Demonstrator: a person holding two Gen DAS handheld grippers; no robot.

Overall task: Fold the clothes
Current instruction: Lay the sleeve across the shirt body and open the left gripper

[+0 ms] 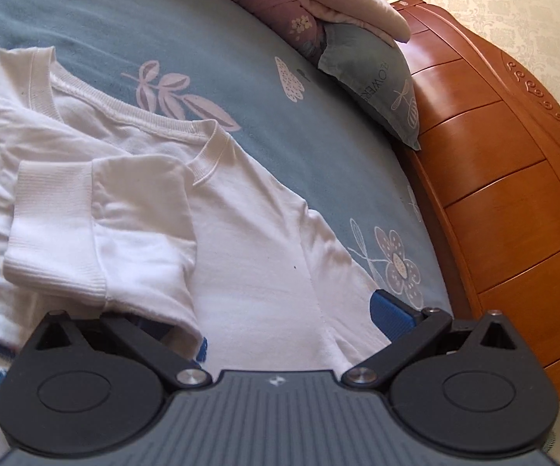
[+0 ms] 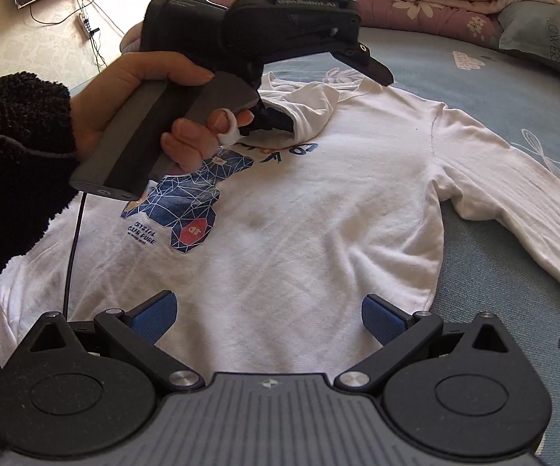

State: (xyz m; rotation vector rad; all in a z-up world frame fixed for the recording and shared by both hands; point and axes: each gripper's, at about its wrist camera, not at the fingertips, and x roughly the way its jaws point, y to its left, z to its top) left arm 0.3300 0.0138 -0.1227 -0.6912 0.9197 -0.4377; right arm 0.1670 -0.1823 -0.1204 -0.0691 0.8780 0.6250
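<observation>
A white sweatshirt (image 2: 299, 225) is spread face up on the bed (image 2: 474, 89), its collar toward the headboard (image 1: 512, 178) and pillows (image 2: 543, 39). One sleeve (image 1: 124, 225) is folded in over the chest, cuff near the collar; the other sleeve (image 2: 520, 202) is stretched out toward the bed's side edge. The left tool (image 1: 291, 322) is seen with its fingers spread wide, one blue pad (image 1: 390, 314) exposed and the other hidden under the folded sleeve's edge, so nothing is judged to be gripped. The right tool (image 2: 266, 318) is held above the hem, jaws wide apart and empty. In the right view, the left tool is gripped by a hand (image 2: 132, 97) low over the collar. A risk is seen: if the left tool is lifted with cloth caught on the hidden pad, the folded sleeve would likely be dragged back out. The outstretched sleeve, if pinched only at one layer, could be twisted rather than folded flat.
</observation>
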